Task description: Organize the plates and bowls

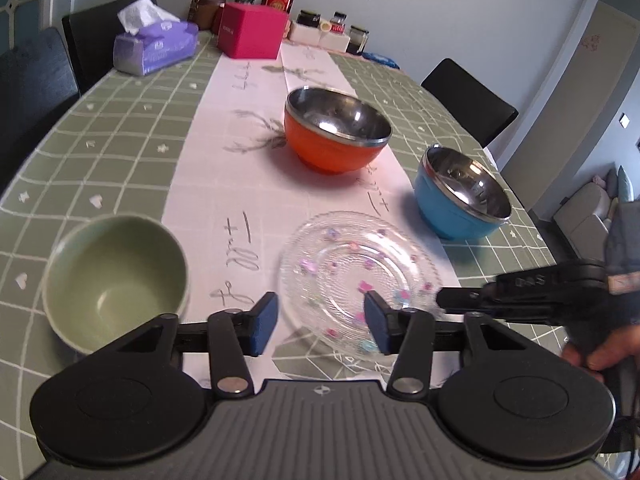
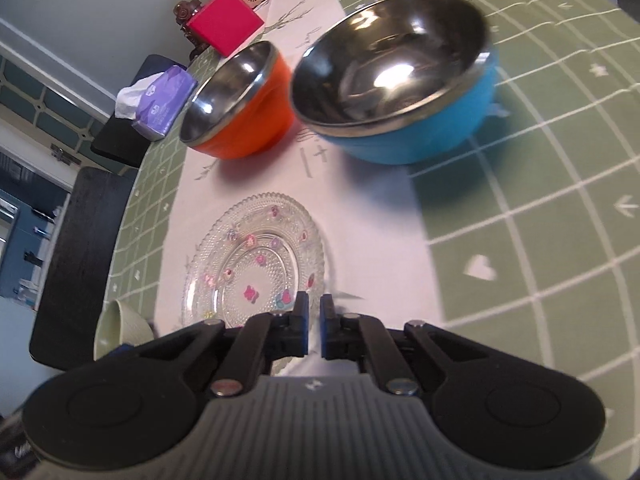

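A clear glass plate with small coloured flowers lies on the pale runner near me. My right gripper is shut on the plate's rim; in the left wrist view it reaches in from the right. My left gripper is open, its blue pads either side of the plate's near edge without pressing it. A green bowl stands to its left. Beyond the plate stand an orange steel-lined bowl and a blue one.
At the table's far end sit a purple tissue pack, a pink box, bottles and small jars. Dark chairs stand on both sides. A hand holds the right gripper's grip. The green checked cloth covers the table.
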`<state>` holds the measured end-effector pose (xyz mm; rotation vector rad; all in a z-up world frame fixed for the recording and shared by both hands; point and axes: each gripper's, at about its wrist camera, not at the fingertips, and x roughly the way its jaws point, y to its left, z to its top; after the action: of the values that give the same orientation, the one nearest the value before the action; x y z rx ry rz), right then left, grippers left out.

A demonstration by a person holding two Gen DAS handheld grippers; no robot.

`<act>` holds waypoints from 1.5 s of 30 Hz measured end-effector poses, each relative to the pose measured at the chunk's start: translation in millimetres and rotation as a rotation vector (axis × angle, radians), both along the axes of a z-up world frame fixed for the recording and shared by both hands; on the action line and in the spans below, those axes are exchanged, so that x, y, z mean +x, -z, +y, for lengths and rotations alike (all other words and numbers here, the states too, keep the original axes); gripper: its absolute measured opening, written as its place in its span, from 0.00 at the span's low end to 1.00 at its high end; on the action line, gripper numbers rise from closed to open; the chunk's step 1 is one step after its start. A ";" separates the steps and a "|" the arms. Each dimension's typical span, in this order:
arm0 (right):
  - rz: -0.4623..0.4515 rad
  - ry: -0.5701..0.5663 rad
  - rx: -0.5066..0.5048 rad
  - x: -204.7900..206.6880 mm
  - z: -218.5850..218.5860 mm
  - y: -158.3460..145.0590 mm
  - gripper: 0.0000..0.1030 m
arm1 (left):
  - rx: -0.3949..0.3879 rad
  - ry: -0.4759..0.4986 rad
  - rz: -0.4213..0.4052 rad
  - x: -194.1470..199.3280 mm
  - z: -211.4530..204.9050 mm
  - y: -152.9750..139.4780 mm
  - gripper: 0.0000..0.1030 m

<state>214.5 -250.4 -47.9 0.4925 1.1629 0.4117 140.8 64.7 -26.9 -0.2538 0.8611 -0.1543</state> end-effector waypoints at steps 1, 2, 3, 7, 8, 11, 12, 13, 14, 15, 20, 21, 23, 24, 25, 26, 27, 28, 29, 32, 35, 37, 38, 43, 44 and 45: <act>0.000 -0.003 -0.011 -3.4 -5.9 -0.9 0.02 | -0.009 -0.005 0.014 1.3 -1.7 4.1 0.43; -0.004 -0.006 -0.024 -6.9 -11.6 -2.0 0.02 | -0.014 -0.011 0.028 2.1 -4.0 8.5 0.38; -0.010 -0.010 -0.035 -9.6 -15.7 -2.9 0.02 | -0.015 -0.017 0.039 3.4 -6.4 13.1 0.34; -0.034 -0.029 -0.046 -14.5 -24.6 -2.9 0.04 | -0.014 -0.038 0.040 10.9 -12.6 24.8 0.29; -0.034 -0.024 -0.043 -14.7 -25.5 -2.8 0.07 | -0.030 -0.047 0.043 13.7 -12.2 27.1 0.29; -0.043 -0.022 -0.037 -15.1 -28.5 -3.8 0.14 | -0.068 -0.061 0.053 20.6 -10.0 33.4 0.29; -0.048 -0.017 -0.039 -14.7 -29.3 -4.1 0.22 | -0.063 -0.062 0.050 22.1 -10.0 34.9 0.29; -0.052 -0.018 -0.040 -13.5 -28.3 -4.2 0.24 | -0.058 -0.063 0.048 23.2 -9.5 36.3 0.29; -0.053 -0.021 -0.037 -13.0 -29.2 -3.3 0.24 | -0.059 -0.065 0.047 24.2 -8.8 38.2 0.29; -0.049 -0.018 -0.036 -12.1 -29.6 -1.9 0.24 | -0.066 -0.067 0.048 25.5 -7.5 40.1 0.29; -0.031 -0.009 -0.019 -10.9 -32.7 2.3 0.24 | -0.085 -0.055 0.050 27.1 -7.6 42.5 0.29; -0.031 -0.009 -0.016 -10.8 -32.7 2.5 0.24 | -0.085 -0.048 0.049 26.9 -8.9 42.6 0.29; -0.027 -0.010 -0.009 -11.3 -32.9 3.6 0.24 | -0.082 -0.032 0.053 26.7 -12.3 43.2 0.25; -0.027 -0.012 -0.003 -11.6 -32.6 3.9 0.24 | -0.072 -0.021 0.052 26.3 -14.8 43.3 0.23; -0.028 -0.016 -0.002 -11.6 -31.8 4.2 0.23 | -0.064 -0.012 0.050 25.9 -17.0 43.2 0.22; -0.030 -0.018 -0.006 -11.9 -30.8 4.1 0.23 | -0.052 -0.006 0.045 25.1 -19.3 42.7 0.20; -0.032 -0.023 -0.013 -12.3 -29.3 3.8 0.19 | -0.037 -0.003 0.042 24.8 -21.5 42.5 0.19; -0.031 -0.032 -0.017 -12.1 -27.7 4.6 0.13 | -0.027 0.000 0.040 24.6 -22.6 42.3 0.19; -0.029 -0.036 -0.014 -12.2 -26.6 5.6 0.11 | -0.022 0.003 0.037 24.6 -22.9 42.2 0.19; -0.041 -0.045 -0.019 -13.1 -23.6 4.6 0.06 | -0.011 0.008 0.031 24.7 -22.9 41.5 0.17; -0.062 -0.058 -0.047 -14.8 -20.1 2.7 0.06 | 0.006 0.013 0.028 23.4 -24.9 40.1 0.15; -0.063 -0.061 -0.052 -15.3 -20.3 2.0 0.06 | 0.014 0.017 0.027 22.1 -25.9 38.8 0.14; -0.062 -0.060 -0.052 -15.4 -20.9 1.7 0.06 | 0.014 0.018 0.026 21.6 -25.6 38.1 0.12; -0.067 -0.048 -0.045 -17.5 -25.8 -3.9 0.06 | 0.009 0.016 0.017 15.5 -26.4 30.9 0.09; -0.069 -0.045 -0.042 -18.6 -26.8 -5.8 0.06 | 0.008 0.014 0.014 13.6 -27.0 28.6 0.09; -0.071 -0.043 -0.040 -19.8 -27.5 -7.7 0.06 | 0.006 0.013 0.011 11.8 -27.0 26.9 0.09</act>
<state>194.7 -277.8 -40.2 0.4153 1.1121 0.4388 152.6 37.6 -53.8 -0.2435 0.8740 -0.1626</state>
